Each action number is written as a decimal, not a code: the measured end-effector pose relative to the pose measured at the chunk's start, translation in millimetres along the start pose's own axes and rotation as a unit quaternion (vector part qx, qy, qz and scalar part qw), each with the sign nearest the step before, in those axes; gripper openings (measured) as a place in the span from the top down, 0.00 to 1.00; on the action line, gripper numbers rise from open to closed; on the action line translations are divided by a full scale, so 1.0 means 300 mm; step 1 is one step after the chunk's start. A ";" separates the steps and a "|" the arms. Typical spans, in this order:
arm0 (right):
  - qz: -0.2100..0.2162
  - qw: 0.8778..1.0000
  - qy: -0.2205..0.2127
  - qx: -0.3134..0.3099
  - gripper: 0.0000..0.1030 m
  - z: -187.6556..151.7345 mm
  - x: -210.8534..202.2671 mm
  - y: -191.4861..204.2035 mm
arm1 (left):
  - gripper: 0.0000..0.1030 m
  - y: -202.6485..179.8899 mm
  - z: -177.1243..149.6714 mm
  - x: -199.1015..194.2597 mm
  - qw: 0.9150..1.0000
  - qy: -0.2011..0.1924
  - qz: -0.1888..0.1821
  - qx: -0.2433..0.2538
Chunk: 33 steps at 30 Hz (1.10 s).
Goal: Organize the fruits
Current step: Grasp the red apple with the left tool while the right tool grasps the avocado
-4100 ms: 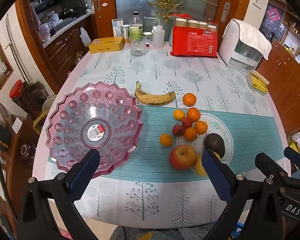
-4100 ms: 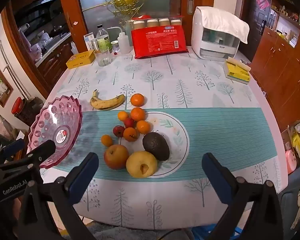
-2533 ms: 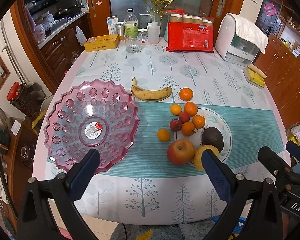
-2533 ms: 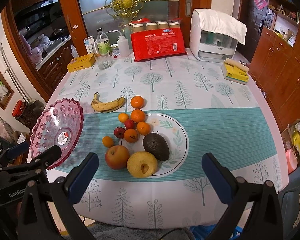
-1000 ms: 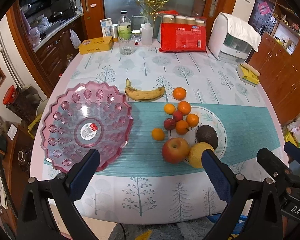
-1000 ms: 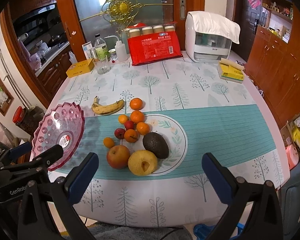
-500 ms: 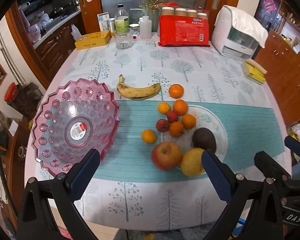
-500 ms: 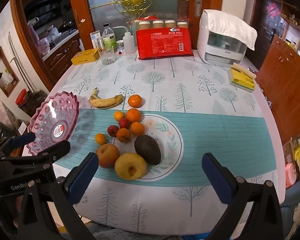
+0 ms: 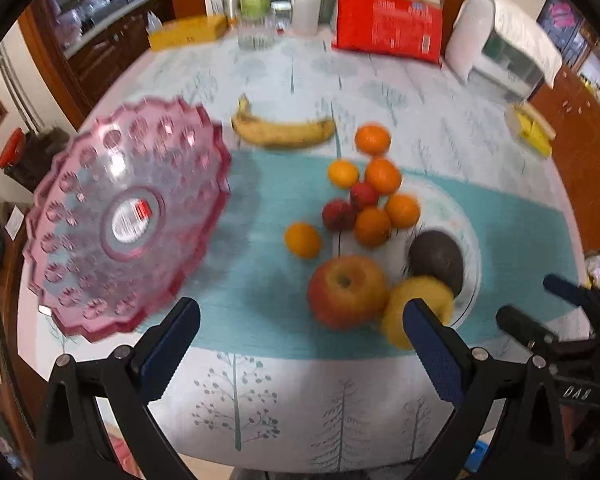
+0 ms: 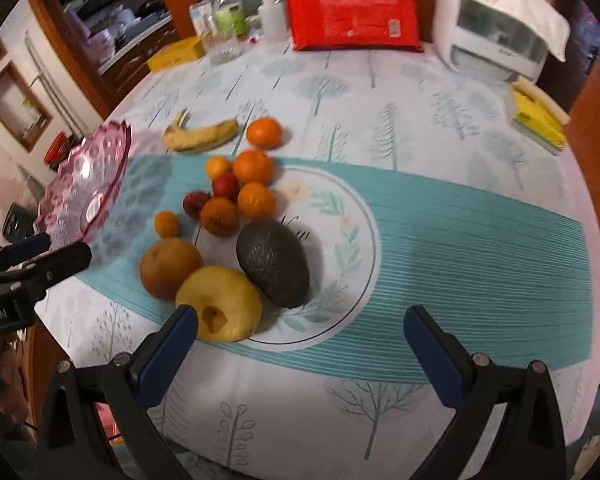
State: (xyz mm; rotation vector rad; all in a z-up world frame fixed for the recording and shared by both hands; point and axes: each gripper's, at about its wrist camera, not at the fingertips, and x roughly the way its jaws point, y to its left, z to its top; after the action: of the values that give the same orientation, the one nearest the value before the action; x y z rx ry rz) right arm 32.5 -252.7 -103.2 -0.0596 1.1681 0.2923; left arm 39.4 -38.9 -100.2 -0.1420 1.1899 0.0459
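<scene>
A pink scalloped fruit dish (image 9: 124,216) sits on the table's left side; it also shows in the right wrist view (image 10: 86,188). To its right lie a banana (image 9: 282,130), several small oranges (image 9: 382,176), two small red fruits (image 9: 338,214), a red apple (image 9: 346,292), a yellow apple (image 10: 220,304) and a dark avocado (image 10: 272,262). My left gripper (image 9: 300,348) is open and empty above the near table edge, in front of the red apple. My right gripper (image 10: 300,344) is open and empty, just in front of the yellow apple and avocado.
A printed round mat (image 10: 340,240) lies under part of the fruit. At the table's far side stand a red package (image 10: 352,18), bottles (image 10: 228,12), a yellow box (image 10: 176,54) and a white appliance (image 10: 500,28). A yellow sponge pack (image 10: 536,120) lies right.
Both grippers have moved down and closer to the table and fruit. The views are now motion blurred. Nothing has been taken hold of.
</scene>
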 end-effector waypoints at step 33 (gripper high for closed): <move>0.141 0.981 0.132 0.016 0.34 0.178 0.393 -0.017 | 0.14 -0.042 0.039 0.325 0.988 0.084 -0.053 -0.116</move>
State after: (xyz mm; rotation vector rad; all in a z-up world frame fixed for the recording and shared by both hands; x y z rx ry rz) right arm 124.0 -223.9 -190.2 0.1005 1.4481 0.5281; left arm 88.1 -53.7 -185.3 -0.4206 1.3422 0.0812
